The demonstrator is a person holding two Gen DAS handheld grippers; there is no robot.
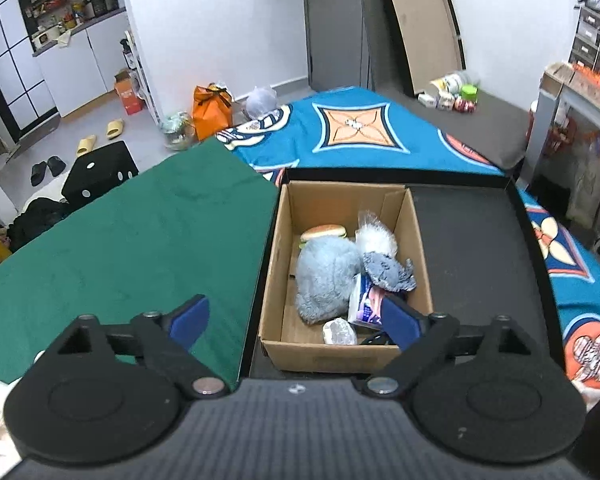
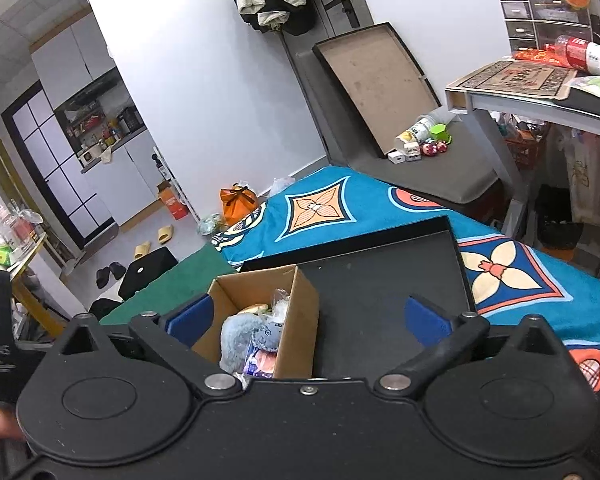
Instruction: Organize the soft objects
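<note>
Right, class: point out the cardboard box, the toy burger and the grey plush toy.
cardboard box (image 1: 418, 248): left wrist view, on its right wall.
toy burger (image 1: 323, 232): left wrist view, on the top bun.
grey plush toy (image 1: 326, 276): left wrist view, on the middle of its furry body.

Black tools (image 1: 296, 320) (image 2: 306, 320): blue pads, silver pivot screws.
</note>
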